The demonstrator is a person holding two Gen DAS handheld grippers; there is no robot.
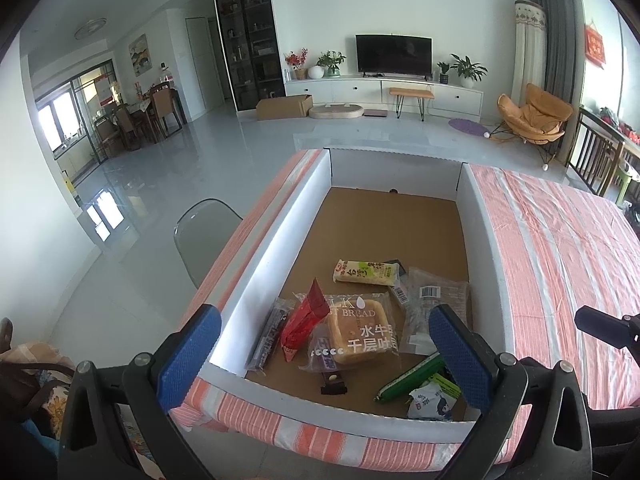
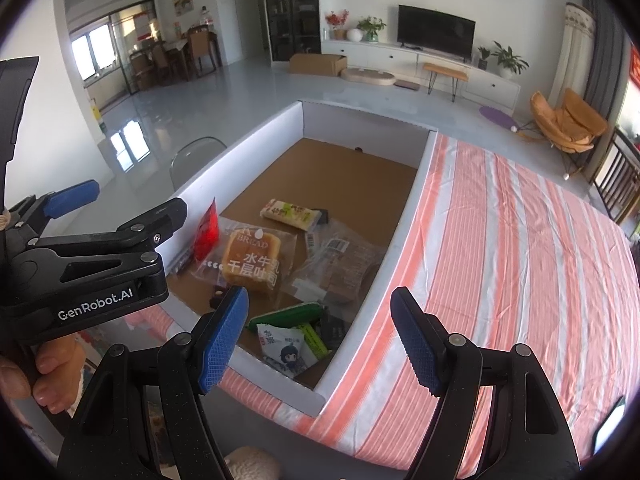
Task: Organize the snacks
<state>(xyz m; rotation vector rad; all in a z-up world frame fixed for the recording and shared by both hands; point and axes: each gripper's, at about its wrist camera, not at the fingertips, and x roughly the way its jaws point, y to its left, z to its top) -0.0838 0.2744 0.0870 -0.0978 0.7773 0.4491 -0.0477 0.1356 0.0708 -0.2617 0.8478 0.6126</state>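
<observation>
A white-walled cardboard box (image 1: 276, 236) (image 2: 404, 216) sits on the striped tablecloth. Several snacks lie in its near end: a toast bread pack (image 1: 360, 332) (image 2: 252, 260), a red packet (image 1: 304, 320) (image 2: 206, 232), a pale green-labelled pack (image 1: 366, 272) (image 2: 292, 213), a clear wrapped pack (image 1: 436, 300) (image 2: 336, 268), a green stick (image 1: 412, 376) (image 2: 286, 314) and a small white-blue pouch (image 1: 432, 400) (image 2: 286, 350). My left gripper (image 1: 324, 360) is open and empty above the box's near edge; it also shows in the right wrist view (image 2: 132, 204). My right gripper (image 2: 320, 340) is open and empty, over the box's near right corner.
The orange-and-white striped tablecloth (image 2: 520, 248) spreads to the right of the box. A grey chair (image 1: 200, 228) stands left of the table. A dark phone-like object (image 2: 610, 428) lies at the table's near right edge. A living room with a TV (image 1: 394, 54) is beyond.
</observation>
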